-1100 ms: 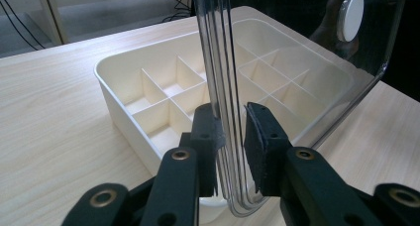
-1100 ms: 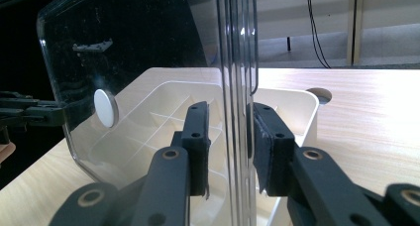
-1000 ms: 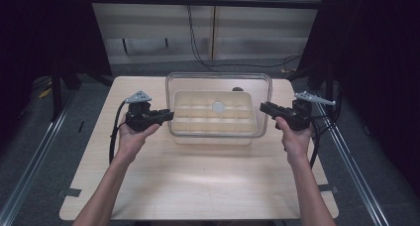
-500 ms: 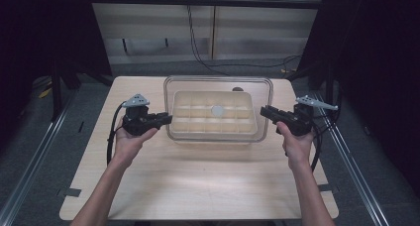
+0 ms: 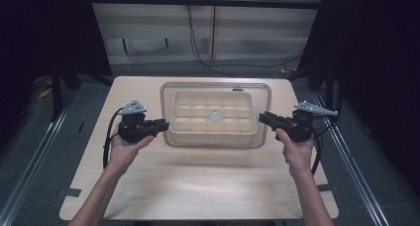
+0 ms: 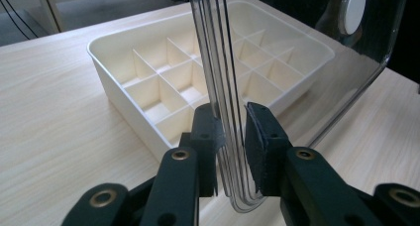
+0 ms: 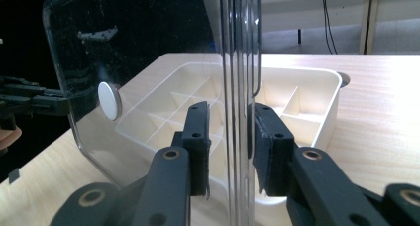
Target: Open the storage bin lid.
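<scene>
My fingers [image 6: 260, 137] on the left gripper [image 5: 159, 126] and right gripper [image 5: 265, 118] straddle opposite rims of the clear lid [image 5: 216, 86], narrowly parted; whether they truly pinch, I cannot tell. The lid hangs above the divided tray [image 5: 214, 129] on the table [image 5: 208, 186]. I judge lifting is underway; next I must keep both ends level

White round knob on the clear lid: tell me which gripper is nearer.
Right, only slightly. The knob sits near the lid's middle; the left gripper clamps its left edge, the right gripper its right edge.
</scene>
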A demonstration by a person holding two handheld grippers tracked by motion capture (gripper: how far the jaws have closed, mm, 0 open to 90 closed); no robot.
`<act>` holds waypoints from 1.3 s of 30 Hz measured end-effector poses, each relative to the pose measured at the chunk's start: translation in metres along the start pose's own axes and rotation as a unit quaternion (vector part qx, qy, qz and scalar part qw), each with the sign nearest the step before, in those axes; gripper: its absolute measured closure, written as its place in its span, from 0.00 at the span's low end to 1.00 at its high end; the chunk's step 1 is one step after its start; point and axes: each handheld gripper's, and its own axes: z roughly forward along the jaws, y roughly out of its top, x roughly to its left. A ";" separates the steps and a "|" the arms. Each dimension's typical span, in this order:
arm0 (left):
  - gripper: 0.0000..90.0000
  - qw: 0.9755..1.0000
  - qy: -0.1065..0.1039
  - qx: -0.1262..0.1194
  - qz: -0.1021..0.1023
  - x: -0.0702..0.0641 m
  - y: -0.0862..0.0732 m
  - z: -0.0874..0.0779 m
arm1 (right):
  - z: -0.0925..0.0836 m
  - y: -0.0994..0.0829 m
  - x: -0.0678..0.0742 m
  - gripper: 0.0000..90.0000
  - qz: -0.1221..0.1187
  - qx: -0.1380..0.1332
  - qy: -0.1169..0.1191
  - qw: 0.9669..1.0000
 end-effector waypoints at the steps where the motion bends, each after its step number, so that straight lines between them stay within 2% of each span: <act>1: 0.84 1.000 0.002 0.003 0.003 0.000 -0.001 0.000 | 0.000 -0.001 0.000 0.78 0.000 0.000 0.000 1.000; 7: 0.84 1.000 0.004 0.007 -0.002 -0.001 -0.004 0.004 | 0.001 -0.004 0.000 0.78 0.007 -0.003 -0.004 1.000; 11: 0.83 1.000 0.005 0.005 0.002 -0.002 -0.007 -0.003 | 0.002 -0.007 0.002 0.78 0.007 0.001 -0.006 1.000; 13: 0.83 1.000 0.006 0.005 0.002 -0.003 -0.009 -0.009 | 0.000 -0.008 0.006 0.78 0.009 0.004 0.004 1.000; 18: 0.84 1.000 0.003 0.008 0.004 -0.008 -0.015 -0.013 | -0.004 -0.009 0.013 0.78 0.003 0.007 0.006 1.000; 20: 0.84 1.000 0.002 0.017 0.011 -0.012 -0.019 -0.016 | -0.009 -0.014 0.015 0.79 0.004 0.015 0.013 1.000; 23: 0.83 1.000 0.002 0.024 0.013 -0.016 -0.021 -0.016 | -0.011 -0.020 0.017 0.78 0.001 0.027 0.007 1.000; 27: 0.83 0.999 -0.004 0.029 0.018 -0.020 -0.024 -0.018 | -0.017 -0.027 0.018 0.78 0.006 0.030 0.006 1.000; 39: 0.83 0.999 -0.014 0.043 0.014 -0.027 -0.039 -0.021 | -0.025 -0.042 0.023 0.78 0.009 0.044 0.016 0.999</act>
